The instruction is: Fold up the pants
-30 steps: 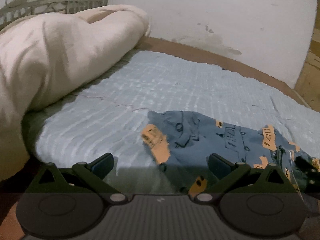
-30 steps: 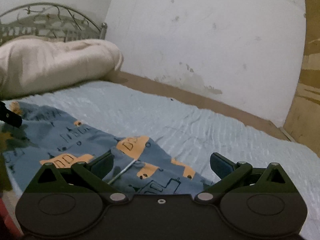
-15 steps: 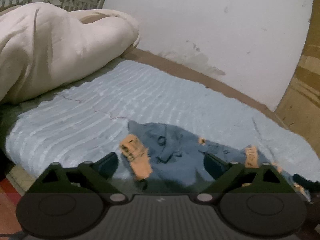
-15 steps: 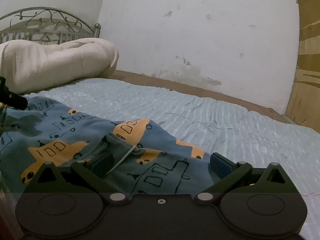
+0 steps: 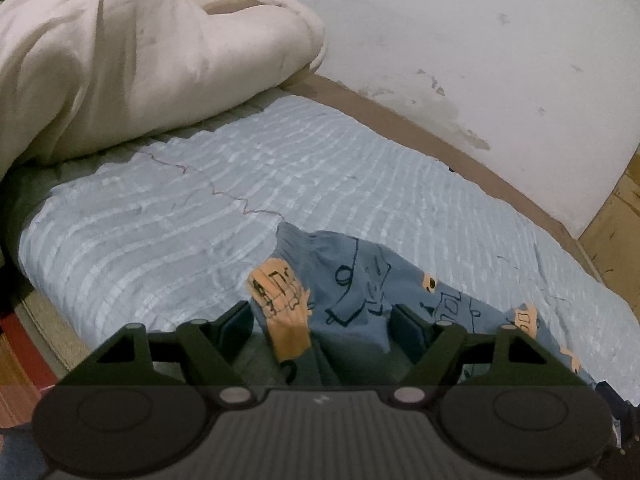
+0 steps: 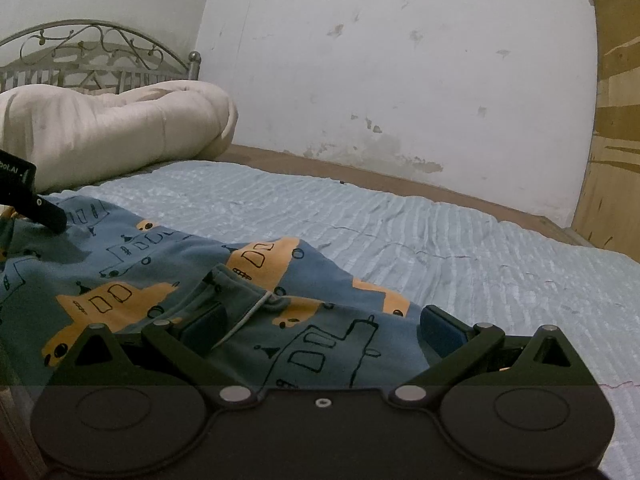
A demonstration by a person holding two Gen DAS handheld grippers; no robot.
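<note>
Blue pants (image 5: 360,280) printed with orange trucks lie spread on the light blue bedspread (image 5: 160,220). My left gripper (image 5: 324,330) hovers low over the leg end. Its jaws are closing with the crumpled cuff between them, and the pads stand apart from each other. In the right wrist view the pants (image 6: 160,256) show their waistband and white drawstring (image 6: 248,312). My right gripper (image 6: 322,328) stands wide open just above the waistband, with the cloth below and between its fingers. One finger of the left gripper (image 6: 40,208) pokes in at the left edge.
A bulky cream duvet (image 5: 120,60) is piled at the head of the bed against a metal headboard (image 6: 100,56). A stained white wall (image 6: 400,80) and the brown bed frame (image 6: 400,184) run along the far side. A wooden panel (image 6: 616,140) stands at right.
The left gripper's jaws have narrowed around the pant leg end and its view has rolled. The right gripper sank closer to the waistband, then held still.
</note>
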